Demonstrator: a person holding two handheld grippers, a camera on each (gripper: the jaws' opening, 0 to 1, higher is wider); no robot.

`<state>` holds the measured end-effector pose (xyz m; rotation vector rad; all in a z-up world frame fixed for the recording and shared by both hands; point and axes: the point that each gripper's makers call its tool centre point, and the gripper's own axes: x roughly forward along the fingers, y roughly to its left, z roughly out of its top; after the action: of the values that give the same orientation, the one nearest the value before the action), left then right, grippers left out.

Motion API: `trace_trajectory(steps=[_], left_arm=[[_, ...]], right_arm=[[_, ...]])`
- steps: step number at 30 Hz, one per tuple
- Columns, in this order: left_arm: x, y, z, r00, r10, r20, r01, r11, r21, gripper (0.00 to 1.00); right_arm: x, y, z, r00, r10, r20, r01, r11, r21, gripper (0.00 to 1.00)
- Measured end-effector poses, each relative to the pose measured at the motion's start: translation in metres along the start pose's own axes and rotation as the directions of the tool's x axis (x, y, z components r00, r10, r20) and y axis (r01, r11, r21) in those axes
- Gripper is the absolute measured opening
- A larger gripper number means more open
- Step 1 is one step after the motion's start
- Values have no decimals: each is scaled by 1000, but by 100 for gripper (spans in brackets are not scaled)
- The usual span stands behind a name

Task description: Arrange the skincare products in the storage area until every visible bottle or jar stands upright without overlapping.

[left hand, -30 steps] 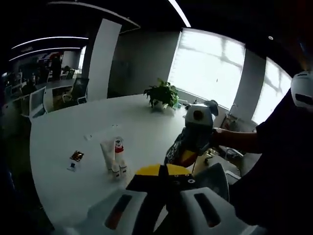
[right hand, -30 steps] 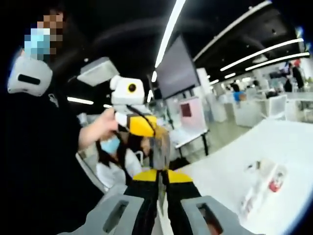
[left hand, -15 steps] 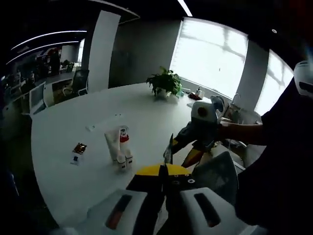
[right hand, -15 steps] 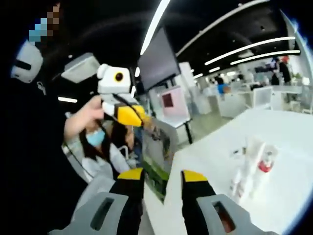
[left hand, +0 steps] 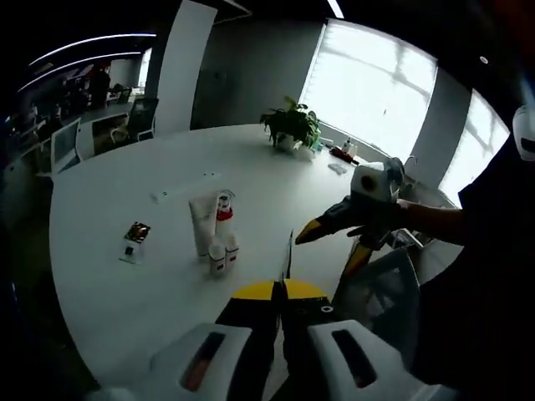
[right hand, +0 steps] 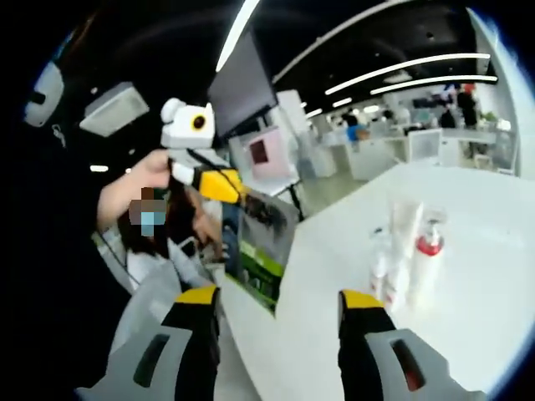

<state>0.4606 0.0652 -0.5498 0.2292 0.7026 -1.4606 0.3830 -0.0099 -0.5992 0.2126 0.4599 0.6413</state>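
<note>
A cluster of skincare products (left hand: 215,236) stands on the round white table (left hand: 125,292): a white tube (left hand: 201,225), a red-capped bottle (left hand: 224,215) and two small white bottles (left hand: 216,256), all upright and close together. The same cluster of products (right hand: 405,251) shows in the right gripper view. My left gripper (left hand: 282,289) is shut on nothing, short of the table's near edge. My right gripper (right hand: 278,301) is open and holds nothing; it enters the left gripper view as the right gripper (left hand: 324,255), in the air to the right of the cluster. The left gripper (right hand: 227,187) is held up by a hand.
A small dark sachet (left hand: 134,239) lies flat left of the cluster. A potted plant (left hand: 292,127) stands at the table's far side, with small items (left hand: 341,155) beside it. A chair (left hand: 380,288) is at the near right edge. Desks and chairs fill the room behind.
My right gripper's jaws have gone from shut to wide open. Both cameras have swung toward the table, so the product cluster looks nearer. The products themselves have not moved.
</note>
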Motion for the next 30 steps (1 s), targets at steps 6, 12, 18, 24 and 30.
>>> trace_trajectory(steps=[6, 12, 18, 24, 30], left_arm=[[15, 1, -11, 999, -12, -35, 11, 999, -38, 5], [24, 8, -19, 997, -13, -73, 9, 999, -51, 5], [34, 31, -32, 996, -8, -91, 0, 996, -95, 5], [41, 51, -37, 996, -15, -89, 3, 991, -131, 5], [48, 74, -39, 995, -6, -101, -13, 983, -184, 5]], right_arm=[[-1, -6, -14, 999, -25, -29, 25, 1000, 17, 64], [1, -7, -21, 998, -31, -55, 32, 999, 21, 66], [2, -8, -23, 998, -35, -58, 37, 999, 33, 66], [2, -10, -32, 994, -42, -101, 45, 998, 33, 73], [4, -15, -37, 991, -47, -126, 52, 998, 31, 76]])
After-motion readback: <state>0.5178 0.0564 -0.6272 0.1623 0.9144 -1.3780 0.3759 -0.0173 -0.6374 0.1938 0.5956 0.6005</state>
